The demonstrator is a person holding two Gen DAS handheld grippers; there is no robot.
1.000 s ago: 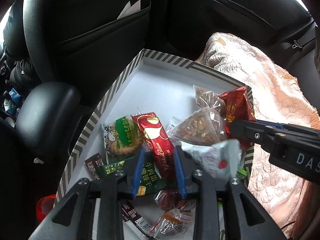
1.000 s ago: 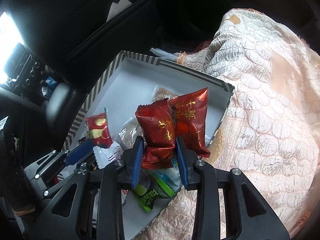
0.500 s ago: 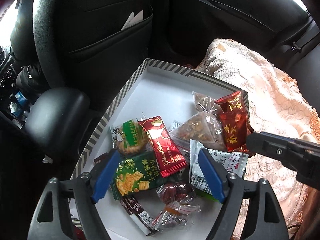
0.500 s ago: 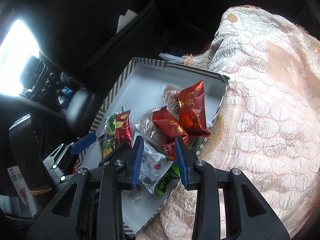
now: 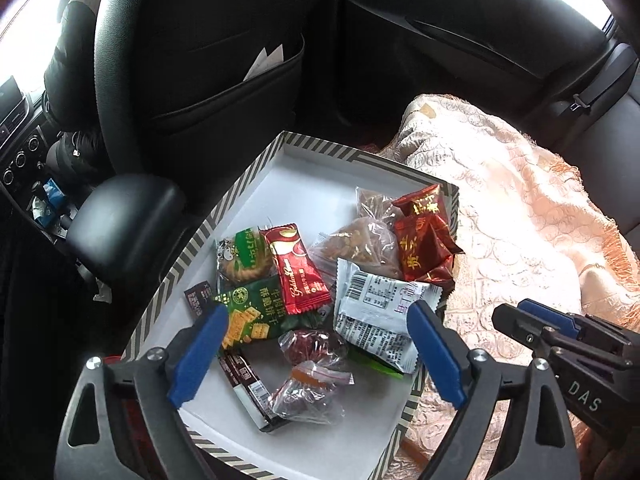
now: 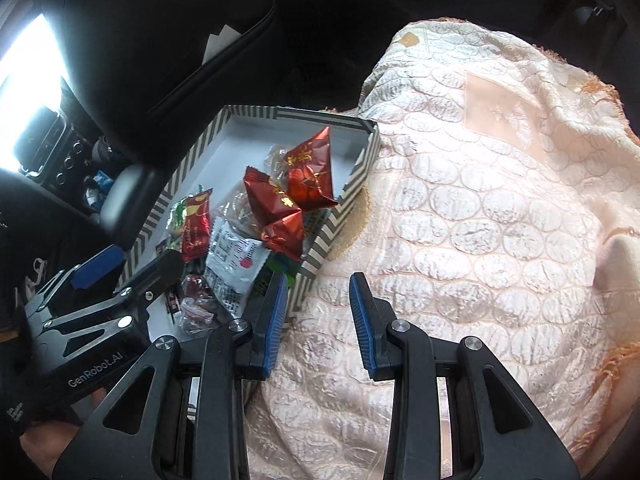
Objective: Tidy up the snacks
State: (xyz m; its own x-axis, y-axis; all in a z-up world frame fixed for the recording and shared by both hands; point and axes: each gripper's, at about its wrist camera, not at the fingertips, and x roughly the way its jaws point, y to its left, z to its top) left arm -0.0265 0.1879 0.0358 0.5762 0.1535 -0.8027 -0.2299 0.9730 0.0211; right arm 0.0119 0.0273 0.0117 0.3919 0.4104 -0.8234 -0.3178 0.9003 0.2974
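Currently both claws are empty. Left claw [image 5: 314,350] gapes wide above the near end of the striped box [image 5: 256,168]; right claw [image 6: 319,314] stands partly open over the blanket [image 6: 500,208], just right of the box wall. Snacks sit heaped in the box: red packets [image 5: 424,248] far right, white packet [image 5: 380,320] overlapping neighbours, green cracker pack [image 5: 252,312] near left. Next pick probably the white packet. Take a top-lying item by its free edge; avoid pinching the packs beneath.

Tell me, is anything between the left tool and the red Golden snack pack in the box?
Nothing visible. The left tool hangs open above the box, and the red pack lies on top of the green packs, uncovered.
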